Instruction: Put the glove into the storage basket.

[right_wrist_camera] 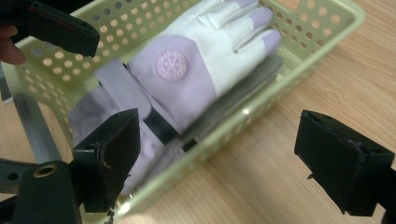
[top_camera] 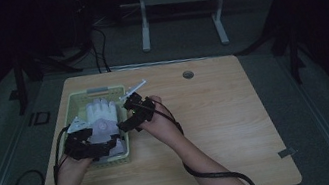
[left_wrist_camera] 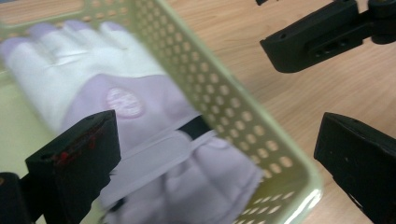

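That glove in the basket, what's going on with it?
A person at a wooden table holds a two-jaw claw in each hand. A white and lilac glove lies in a pale green basket near the table's left side. Both the left claw and the right claw hover at the basket with jaws open and nothing between them. The glove lies free in the basket, so neither claw grips it at this moment.
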{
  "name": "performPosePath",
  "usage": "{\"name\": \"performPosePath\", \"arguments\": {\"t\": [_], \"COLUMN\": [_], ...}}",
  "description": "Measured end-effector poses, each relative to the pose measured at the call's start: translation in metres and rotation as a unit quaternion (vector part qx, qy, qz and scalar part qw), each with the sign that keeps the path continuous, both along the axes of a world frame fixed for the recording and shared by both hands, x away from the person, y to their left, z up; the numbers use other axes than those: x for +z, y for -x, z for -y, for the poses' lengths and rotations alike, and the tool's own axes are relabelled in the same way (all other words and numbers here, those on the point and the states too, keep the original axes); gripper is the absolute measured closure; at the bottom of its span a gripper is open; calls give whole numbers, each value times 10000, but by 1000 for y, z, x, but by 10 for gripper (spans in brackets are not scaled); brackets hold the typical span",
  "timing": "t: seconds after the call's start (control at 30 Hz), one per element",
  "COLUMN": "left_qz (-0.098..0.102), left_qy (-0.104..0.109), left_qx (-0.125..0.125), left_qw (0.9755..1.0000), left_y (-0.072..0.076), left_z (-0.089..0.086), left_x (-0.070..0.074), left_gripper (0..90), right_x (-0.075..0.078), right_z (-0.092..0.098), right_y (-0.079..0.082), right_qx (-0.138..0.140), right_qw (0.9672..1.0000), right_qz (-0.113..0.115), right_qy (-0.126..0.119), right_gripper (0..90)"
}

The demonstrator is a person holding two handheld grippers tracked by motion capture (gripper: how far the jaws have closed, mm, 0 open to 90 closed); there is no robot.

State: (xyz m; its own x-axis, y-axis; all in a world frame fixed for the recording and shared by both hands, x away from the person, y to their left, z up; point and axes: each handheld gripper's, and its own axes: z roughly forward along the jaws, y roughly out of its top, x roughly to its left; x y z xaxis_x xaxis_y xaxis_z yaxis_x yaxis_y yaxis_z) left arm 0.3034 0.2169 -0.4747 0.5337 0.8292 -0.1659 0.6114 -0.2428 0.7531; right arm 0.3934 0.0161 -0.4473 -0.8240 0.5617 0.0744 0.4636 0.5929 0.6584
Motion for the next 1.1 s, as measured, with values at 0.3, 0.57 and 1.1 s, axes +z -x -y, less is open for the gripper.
{"name": "performPosePath", "arguments": {"t": [0.3, 0.57, 1.1], "left_qz": [54, 61, 179], "left_qy": [-18, -87, -47], "left_qx": [-324, -605, -1112], "left_qw": [9995, 9981, 9936], "left_y": [1, 1, 13], "left_z": [34, 61, 108], "left_x": [3, 1, -9], "left_gripper": [6, 6, 6], "right_x": [-2, -8, -19], "right_z": [36, 58, 95], "right_y": [0, -1, 8], "right_qx": [-117, -252, -227], "right_qw": [9999, 9996, 9996], "right_qz": [86, 92, 132], "right_qy": [-49, -15, 80], "right_gripper": [138, 139, 138]}}
